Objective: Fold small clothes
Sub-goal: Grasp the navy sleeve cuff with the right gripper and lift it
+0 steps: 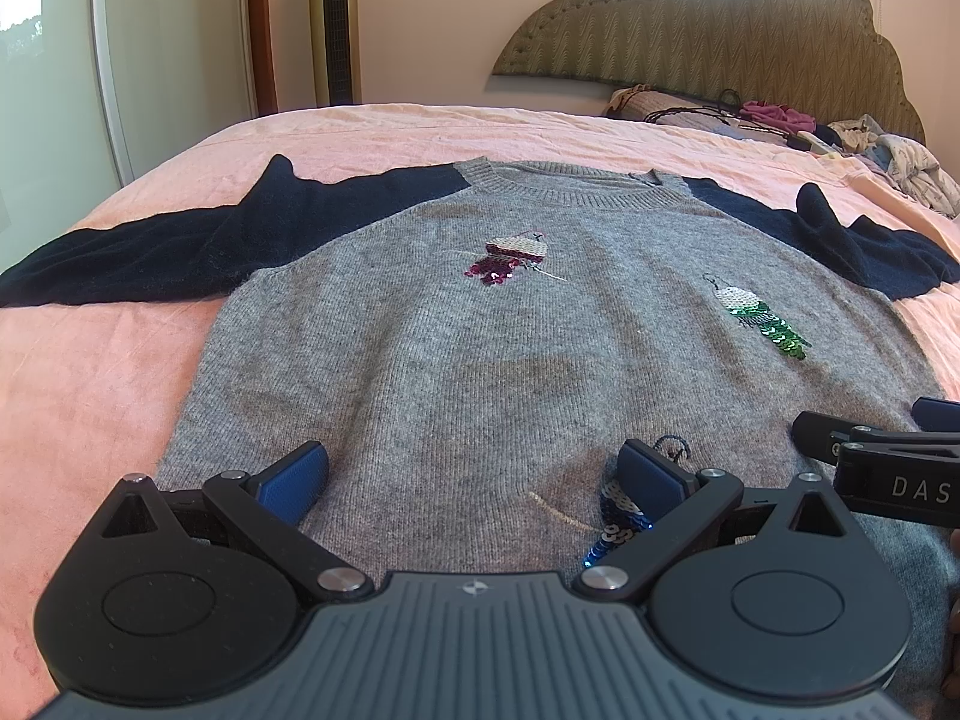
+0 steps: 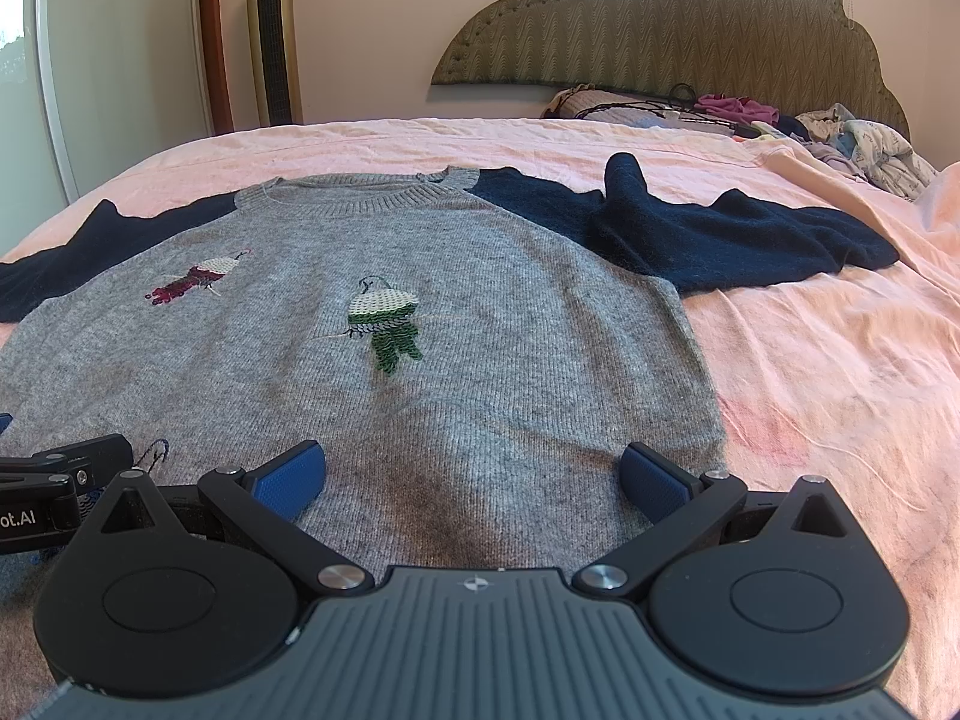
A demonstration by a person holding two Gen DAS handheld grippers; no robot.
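Observation:
A small grey sweater [image 1: 480, 348] with dark navy sleeves [image 1: 180, 246] and sequin birds lies flat, front up, on the pink bed sheet [image 1: 90, 372]; it also shows in the right wrist view [image 2: 420, 372]. My left gripper [image 1: 474, 474] is open and empty, low over the sweater's bottom hem, left of centre. My right gripper [image 2: 474, 471] is open and empty over the hem's right part, near the right side edge. Each gripper shows at the edge of the other's view. The right sleeve [image 2: 720, 234] lies bunched.
A pile of other clothes [image 2: 840, 138] and a cord lie at the bed's far right by the green headboard [image 2: 660, 24]. A tower fan [image 2: 273, 30] stands beyond the bed. Bare pink sheet [image 2: 840, 390] spreads right of the sweater.

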